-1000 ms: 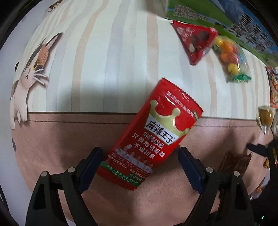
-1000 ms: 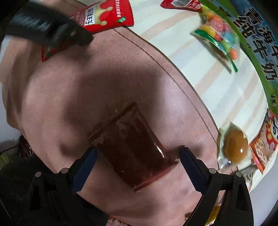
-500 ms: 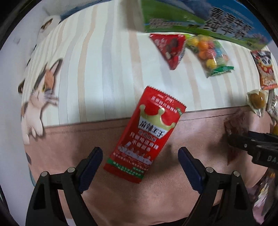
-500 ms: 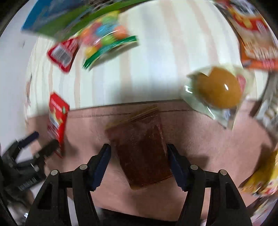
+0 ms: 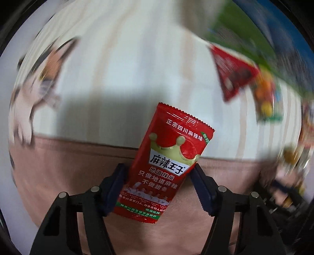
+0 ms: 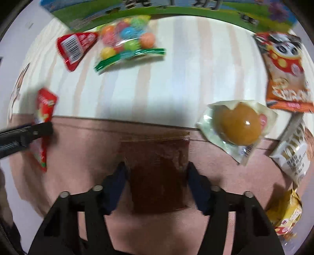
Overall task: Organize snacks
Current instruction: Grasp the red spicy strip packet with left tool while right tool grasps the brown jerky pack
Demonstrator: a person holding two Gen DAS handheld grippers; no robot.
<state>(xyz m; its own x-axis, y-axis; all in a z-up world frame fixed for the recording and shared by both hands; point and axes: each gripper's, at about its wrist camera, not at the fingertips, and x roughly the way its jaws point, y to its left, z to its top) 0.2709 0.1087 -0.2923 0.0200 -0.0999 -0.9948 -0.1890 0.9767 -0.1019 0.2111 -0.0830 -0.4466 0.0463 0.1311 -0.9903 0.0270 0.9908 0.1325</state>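
At the far left of the left wrist view, a cat print (image 5: 37,84) is seen blurred on the striped cloth (image 5: 121,58) that covers the worktop. In the middle, the red spicy-strip packet (image 5: 166,164) is pinched by the left claw (image 5: 160,188), both blue pads being pressed against its lower sides; the packet stands tilted, its top over the seam where the striped cloth meets the pink band (image 5: 68,166). Further right, a red triangular pouch (image 5: 233,74) and a bag of coloured candy balls (image 5: 265,98) are seen smeared by motion.

In the right wrist view, the same red packet and the tip of the left claw are seen at the left edge. The triangular pouch and the candy bag lie side by side near the green-and-blue box (image 6: 157,11) at the top. In the centre, the brown translucent packet (image 6: 159,172) is gripped at its sides by the right claw (image 6: 156,184), over the pink band. To the right lie a sealed braised egg (image 6: 239,125), a panda-print orange bag (image 6: 284,70), a white packet (image 6: 294,157) and a yellow packet (image 6: 284,213).
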